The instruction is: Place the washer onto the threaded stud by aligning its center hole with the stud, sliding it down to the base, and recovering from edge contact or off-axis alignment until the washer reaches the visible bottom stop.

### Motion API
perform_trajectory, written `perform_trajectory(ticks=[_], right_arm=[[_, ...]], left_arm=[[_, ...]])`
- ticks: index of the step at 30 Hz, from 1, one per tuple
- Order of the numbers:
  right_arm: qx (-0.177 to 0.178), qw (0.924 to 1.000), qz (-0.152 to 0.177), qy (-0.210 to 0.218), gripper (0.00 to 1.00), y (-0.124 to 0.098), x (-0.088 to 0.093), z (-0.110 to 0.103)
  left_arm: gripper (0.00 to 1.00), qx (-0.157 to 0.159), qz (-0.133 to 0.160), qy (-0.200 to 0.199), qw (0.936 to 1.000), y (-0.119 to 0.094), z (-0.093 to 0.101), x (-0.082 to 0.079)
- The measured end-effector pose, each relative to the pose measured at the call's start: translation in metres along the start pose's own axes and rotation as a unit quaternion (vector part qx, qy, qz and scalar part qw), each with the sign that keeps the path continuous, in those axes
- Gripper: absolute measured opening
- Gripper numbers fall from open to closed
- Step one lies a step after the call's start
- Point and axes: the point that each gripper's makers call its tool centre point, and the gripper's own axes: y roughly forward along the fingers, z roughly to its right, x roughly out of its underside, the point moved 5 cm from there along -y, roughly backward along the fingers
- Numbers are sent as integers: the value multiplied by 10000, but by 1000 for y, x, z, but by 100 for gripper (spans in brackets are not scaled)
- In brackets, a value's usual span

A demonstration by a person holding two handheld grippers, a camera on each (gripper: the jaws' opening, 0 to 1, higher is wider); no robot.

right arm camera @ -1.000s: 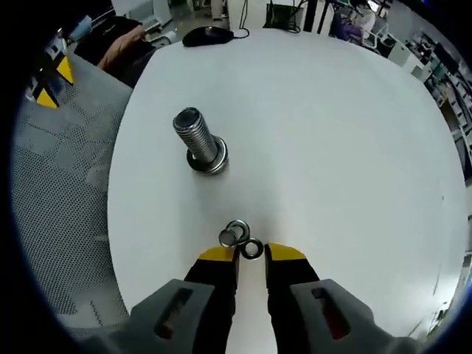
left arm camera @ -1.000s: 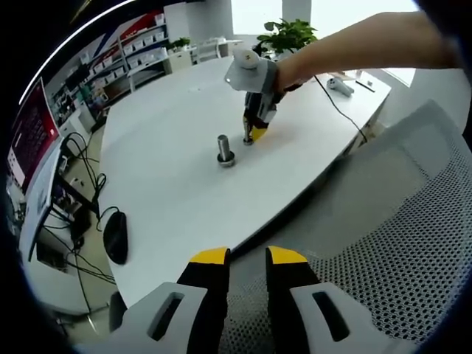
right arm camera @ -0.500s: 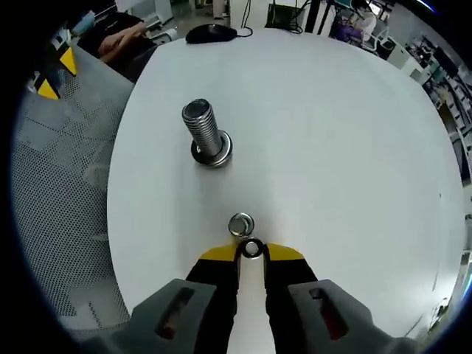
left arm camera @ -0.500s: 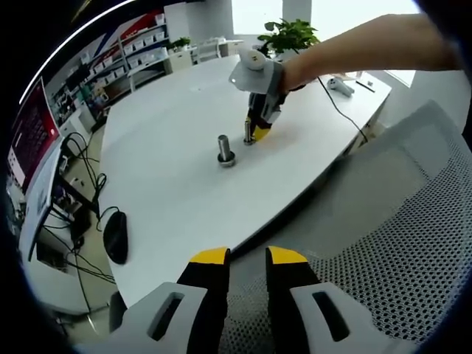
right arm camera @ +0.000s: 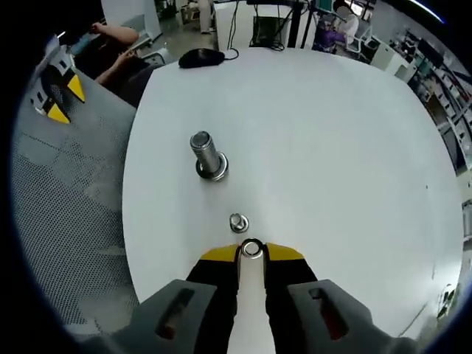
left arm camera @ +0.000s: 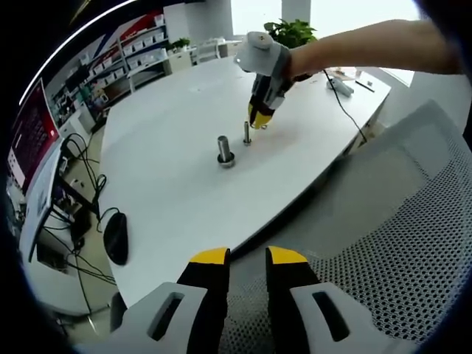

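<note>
White desk (right arm camera: 354,147) carries the parts; the washer is picked up, not yet placed.

The washer (right arm camera: 251,249) is gripped between the tips of the right tongs (right arm camera: 251,253), above the desk. The small threaded stud (right arm camera: 237,223) stands just ahead, a bigger bolt (right arm camera: 209,156) farther. Aligning and sliding down remain. The left tongs (left arm camera: 248,257) hold nothing, nearly closed, over a mesh chair (left arm camera: 398,243).

I'm seeing an office or lab, probably: white table (left arm camera: 169,177), shelving (left arm camera: 140,48), mesh chair (left arm camera: 398,243), computer mouse (right arm camera: 200,57), potted plant (left arm camera: 289,33).
</note>
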Motion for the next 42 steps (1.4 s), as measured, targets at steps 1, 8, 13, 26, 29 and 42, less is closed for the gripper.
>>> perform_trajectory(ticks=[1,8,13,26,29,42], right_arm=[[12,10000,36,11,14,-3,-1,1],[18,9998,197,2,14,-21,-14,-6],[-76,9997,208,-126,14,-19,-25,-9],[-80,9987,-197,-465,14,-7,-28,-15],[-91,9987,-207,-452,14,-6,-28,-15],[-197,9978,-375,-512,14,10,-27,-13]], left_arm=[[17,0,2,3,10000,0,0,0],[17,-2,13,20,10000,0,0,0],[17,-4,20,29,10000,0,-1,0],[17,-10,18,29,10000,-1,0,-1],[17,-7,16,30,10000,-1,0,-1],[17,0,7,23,10000,0,0,0]])
